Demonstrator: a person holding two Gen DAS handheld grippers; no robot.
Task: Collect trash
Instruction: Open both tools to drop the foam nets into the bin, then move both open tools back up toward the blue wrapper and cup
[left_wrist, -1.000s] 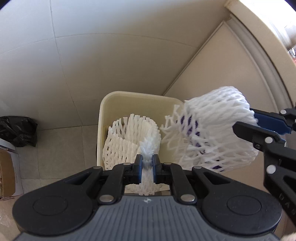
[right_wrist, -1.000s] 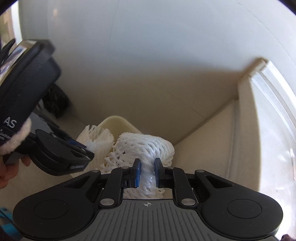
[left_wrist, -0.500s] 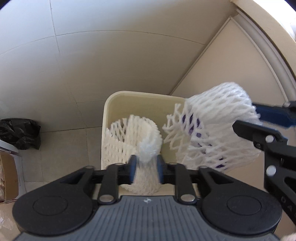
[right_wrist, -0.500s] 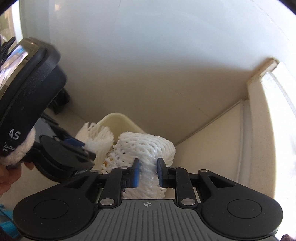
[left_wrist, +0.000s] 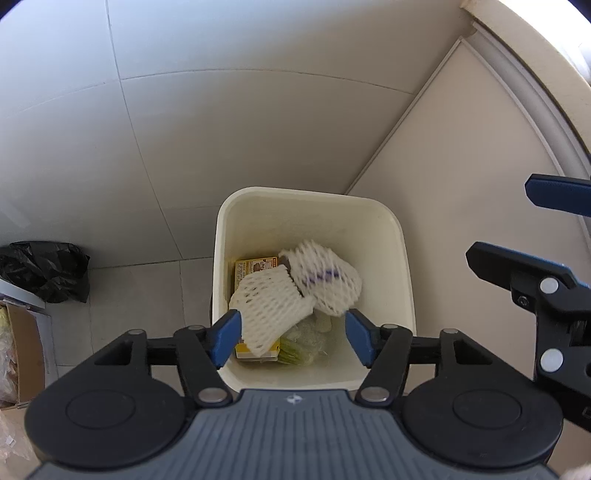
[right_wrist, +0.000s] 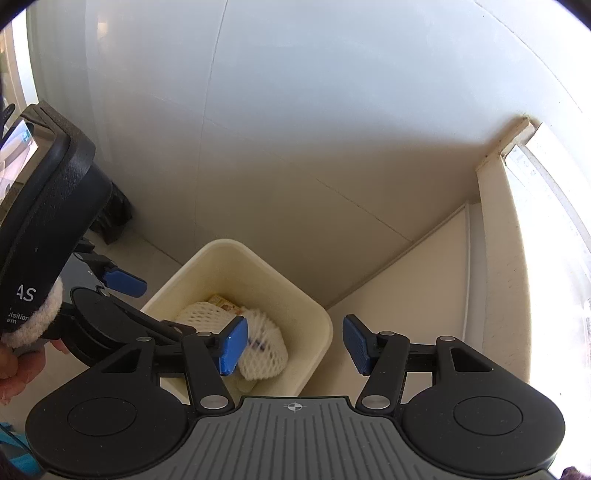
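Two foam fruit nets lie inside the cream bin — both grippers released and empty.

Bin (left_wrist: 402, 258) stands on the tiled floor against the wall corner, open-topped, viewed from above. Contents: one white foam net (left_wrist: 269, 306) toward 8 o'clock of the opening, overlapping a yellow carton (left_wrist: 255, 266); a second foam net (left_wrist: 325, 280) with purple marks, blurred, just beside the first toward 2 o'clock, touching it. Pale green scraps (left_wrist: 295, 354) and a clear wrapper sit beneath, near the 6 o'clock wall. Left gripper (left_wrist: 293, 338) is above the bin, jaws apart and opening, pads clear of the nets. Right gripper (right_wrist: 291, 345) likewise, jaws apart and opening, nothing between them. Outside the bin: a black bag (left_wrist: 44, 269) at 9 o'clock on the floor, well apart.
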